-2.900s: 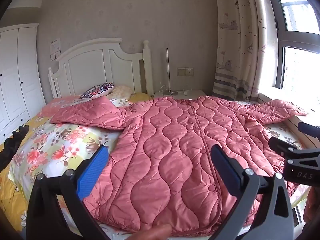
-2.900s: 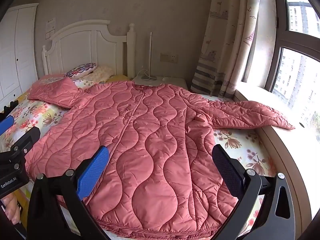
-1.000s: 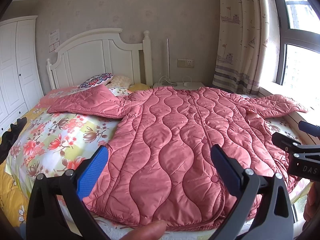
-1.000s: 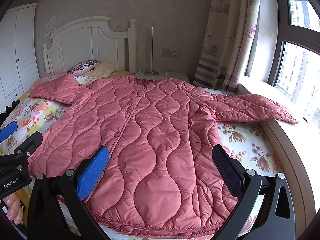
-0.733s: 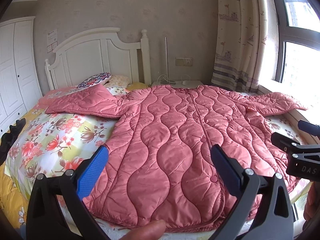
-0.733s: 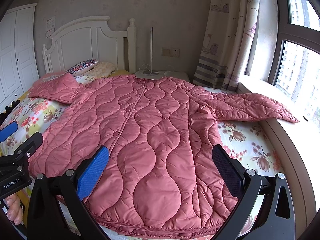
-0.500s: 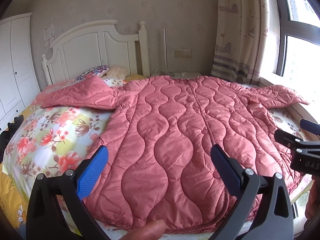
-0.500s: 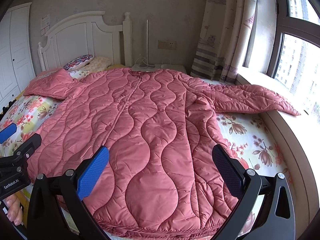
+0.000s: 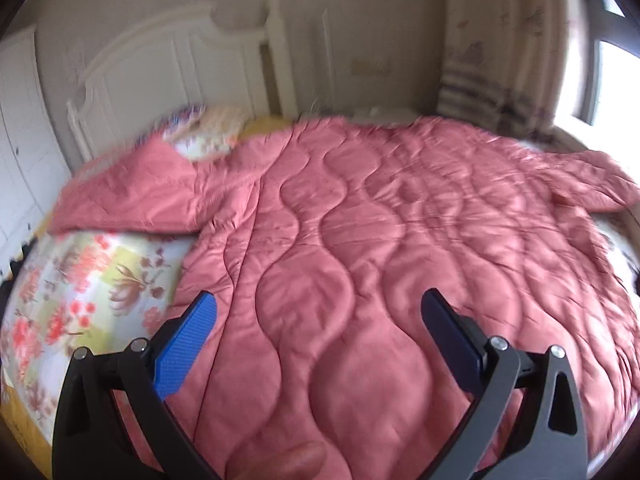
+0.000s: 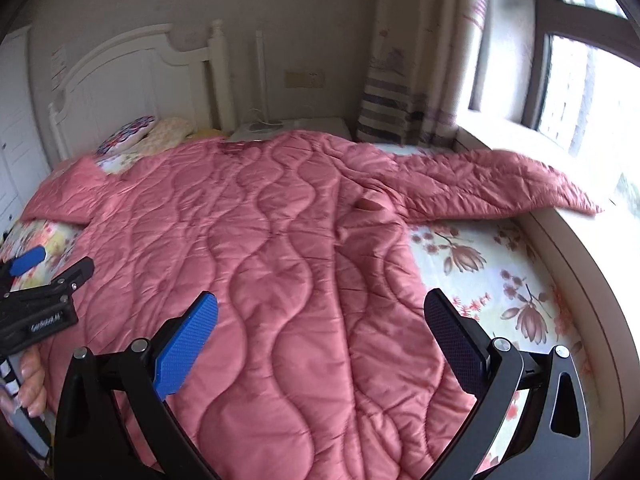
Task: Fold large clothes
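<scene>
Left wrist view shows the pink quilted coat [image 9: 360,240] spread flat on the bed [image 9: 80,280], both hand-held grippers [image 9: 316,320] [image 10: 320,320] wide apart above its hem, so next comes grasping a sleeve

Left wrist view motion-blurred, pillows [image 9: 208,132] and headboard [image 9: 168,68] smeared, pink quilted coat [image 9: 380,260] near hem cut off, wall socket [image 10: 304,79] detail unreadable

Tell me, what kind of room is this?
It looks like a bedroom. There is a bed with a white headboard, pillows by it, and a curtained window. A big pink coat lies spread on the flowery bedspread.
</scene>
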Action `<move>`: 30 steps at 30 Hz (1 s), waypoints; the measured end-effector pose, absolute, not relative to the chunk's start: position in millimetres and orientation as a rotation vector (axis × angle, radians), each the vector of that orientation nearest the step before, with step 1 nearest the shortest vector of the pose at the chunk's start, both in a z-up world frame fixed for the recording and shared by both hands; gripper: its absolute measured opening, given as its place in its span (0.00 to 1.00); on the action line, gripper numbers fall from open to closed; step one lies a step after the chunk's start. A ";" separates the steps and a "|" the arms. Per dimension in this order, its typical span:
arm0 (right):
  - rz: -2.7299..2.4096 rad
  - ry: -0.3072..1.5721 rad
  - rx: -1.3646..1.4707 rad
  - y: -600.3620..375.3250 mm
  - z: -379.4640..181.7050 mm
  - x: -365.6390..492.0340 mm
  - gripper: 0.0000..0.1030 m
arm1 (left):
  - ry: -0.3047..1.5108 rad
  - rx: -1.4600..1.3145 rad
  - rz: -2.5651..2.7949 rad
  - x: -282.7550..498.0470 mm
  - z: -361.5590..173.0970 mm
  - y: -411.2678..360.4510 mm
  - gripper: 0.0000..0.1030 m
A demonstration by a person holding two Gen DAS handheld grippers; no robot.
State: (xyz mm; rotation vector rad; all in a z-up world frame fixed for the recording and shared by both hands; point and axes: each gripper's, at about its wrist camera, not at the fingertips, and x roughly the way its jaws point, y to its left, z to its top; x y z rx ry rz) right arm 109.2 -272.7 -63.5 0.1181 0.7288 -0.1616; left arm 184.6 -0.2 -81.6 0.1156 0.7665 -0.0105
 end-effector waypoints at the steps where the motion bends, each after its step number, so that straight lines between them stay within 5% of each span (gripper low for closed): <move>1: -0.181 0.745 0.150 -285.2 -68.2 113.9 0.96 | 0.809 0.095 0.003 200.8 -90.5 6.6 0.98; 7: -0.305 0.804 0.317 -361.5 -87.4 142.2 0.96 | 0.938 -0.010 0.027 236.7 -140.8 38.6 0.98; 18: -0.617 0.720 0.691 -520.2 -110.4 243.3 0.96 | 0.940 0.000 0.044 237.2 -140.5 37.1 0.98; 21: -0.666 0.622 0.689 -527.9 -106.7 247.4 0.57 | 0.940 0.001 0.045 237.1 -140.6 36.7 0.98; 23: -0.695 0.548 0.601 -516.7 -89.3 251.9 0.40 | 0.939 0.001 0.045 237.8 -140.7 37.4 0.98; 30: -0.479 0.414 -0.038 -355.7 -16.9 294.1 0.35 | 0.938 0.002 0.045 237.7 -141.1 37.6 0.98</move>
